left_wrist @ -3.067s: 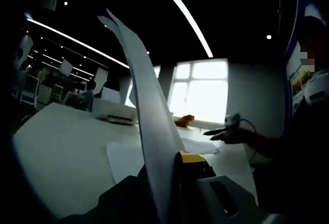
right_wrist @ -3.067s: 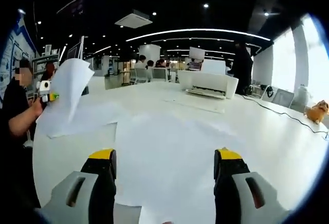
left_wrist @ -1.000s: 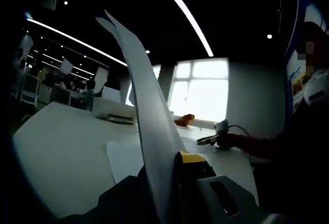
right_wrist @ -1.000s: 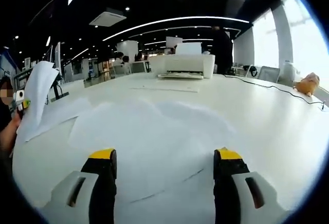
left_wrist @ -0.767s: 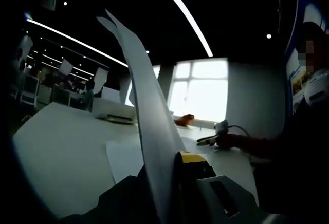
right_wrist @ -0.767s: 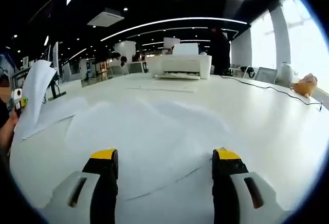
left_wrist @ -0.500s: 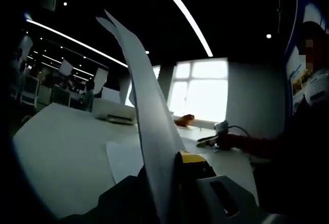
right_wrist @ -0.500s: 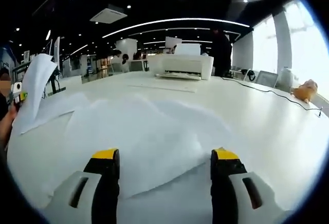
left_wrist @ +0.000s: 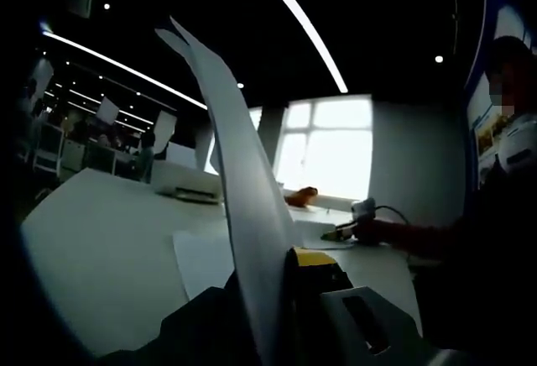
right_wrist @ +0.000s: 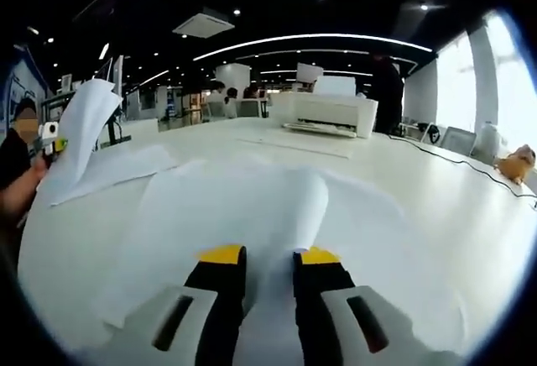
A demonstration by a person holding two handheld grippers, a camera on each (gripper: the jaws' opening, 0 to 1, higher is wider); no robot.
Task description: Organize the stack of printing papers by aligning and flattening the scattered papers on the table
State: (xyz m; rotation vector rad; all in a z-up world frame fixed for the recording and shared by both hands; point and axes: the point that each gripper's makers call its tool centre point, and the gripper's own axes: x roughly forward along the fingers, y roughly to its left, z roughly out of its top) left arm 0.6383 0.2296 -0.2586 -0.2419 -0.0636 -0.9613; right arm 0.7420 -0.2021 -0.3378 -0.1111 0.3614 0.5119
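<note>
White table [right_wrist: 470,240], right gripper [right_wrist: 267,257] pinching a curled paper sheet [right_wrist: 277,206], left gripper [left_wrist: 281,258] clamped on upright sheets [left_wrist: 239,173], printer [right_wrist: 325,114] behind.

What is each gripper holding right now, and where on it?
Left gripper pinches an upright sheet at its bottom edge. Right gripper pinches a lifted fold of paper on the table.

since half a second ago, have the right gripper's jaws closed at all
Yes. The right gripper had its jaws wide apart; now they stand nearly together, pinching a raised sheet of paper in front of the printer.
</note>
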